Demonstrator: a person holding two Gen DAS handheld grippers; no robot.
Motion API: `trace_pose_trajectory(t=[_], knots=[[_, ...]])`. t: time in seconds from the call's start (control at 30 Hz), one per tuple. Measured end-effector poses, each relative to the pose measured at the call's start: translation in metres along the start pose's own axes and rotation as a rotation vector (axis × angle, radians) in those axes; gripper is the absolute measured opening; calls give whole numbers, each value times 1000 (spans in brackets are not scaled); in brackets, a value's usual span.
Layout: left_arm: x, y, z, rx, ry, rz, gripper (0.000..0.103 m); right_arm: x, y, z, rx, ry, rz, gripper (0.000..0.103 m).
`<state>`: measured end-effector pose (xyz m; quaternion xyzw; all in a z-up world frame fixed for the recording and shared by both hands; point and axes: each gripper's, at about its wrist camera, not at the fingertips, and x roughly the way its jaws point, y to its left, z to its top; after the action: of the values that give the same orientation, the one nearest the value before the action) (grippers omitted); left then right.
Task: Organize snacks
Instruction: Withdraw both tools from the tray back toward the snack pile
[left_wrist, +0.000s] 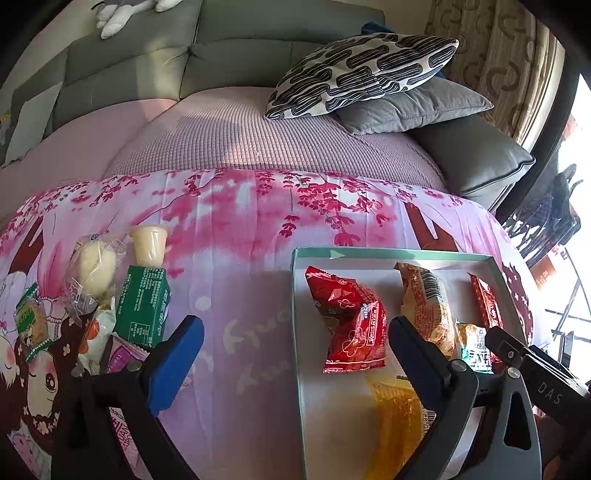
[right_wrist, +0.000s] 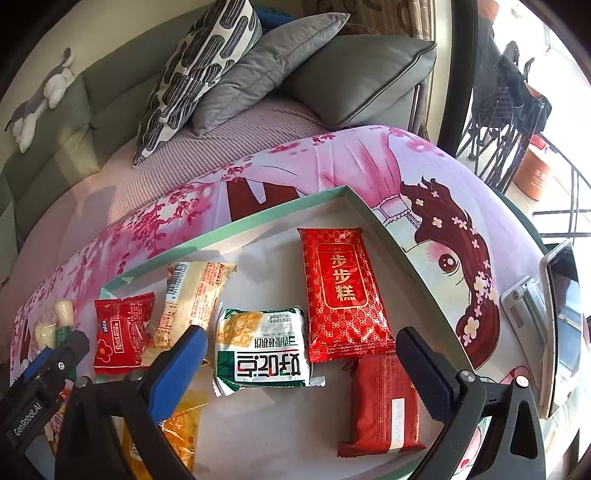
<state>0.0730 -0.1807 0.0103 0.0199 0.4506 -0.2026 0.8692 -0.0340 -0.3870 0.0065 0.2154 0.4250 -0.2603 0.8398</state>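
Note:
A shallow box with a green rim (left_wrist: 391, 253) (right_wrist: 332, 192) lies on the pink cloth and holds several snack packets. My left gripper (left_wrist: 295, 332) is open above the box's left edge; a red packet (left_wrist: 351, 321) lies flat in the box between its fingers, untouched. My right gripper (right_wrist: 301, 341) is open over the box. A green and white packet (right_wrist: 262, 347) lies below it, clear of both pads. Around it lie a red and gold packet (right_wrist: 340, 291), a dark red bar (right_wrist: 384, 402), a beige packet (right_wrist: 192, 291) and a yellow packet (right_wrist: 177, 424).
Loose snacks sit on the cloth left of the box: a jelly cup (left_wrist: 147, 245), a wrapped bun (left_wrist: 96, 266), a green carton (left_wrist: 144, 306) and small packets. A phone on a stand (right_wrist: 561, 332) is to the right of the box. A sofa with cushions (left_wrist: 362, 74) is behind.

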Motion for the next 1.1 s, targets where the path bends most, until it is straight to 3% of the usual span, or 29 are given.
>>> trace_pose_trajectory(t=[0.53,0.87,1.1], knots=[[-30,26,-15,44,-16,30,100,-19,30,-2,-72,-10,51,103],[-40,72,-23,-2,-14,110,100,-32,78,-11,-184,-21,139,103],[-44,102,-25,-47,-25,141,100,-27,110,-23,-275,6,149,103]])
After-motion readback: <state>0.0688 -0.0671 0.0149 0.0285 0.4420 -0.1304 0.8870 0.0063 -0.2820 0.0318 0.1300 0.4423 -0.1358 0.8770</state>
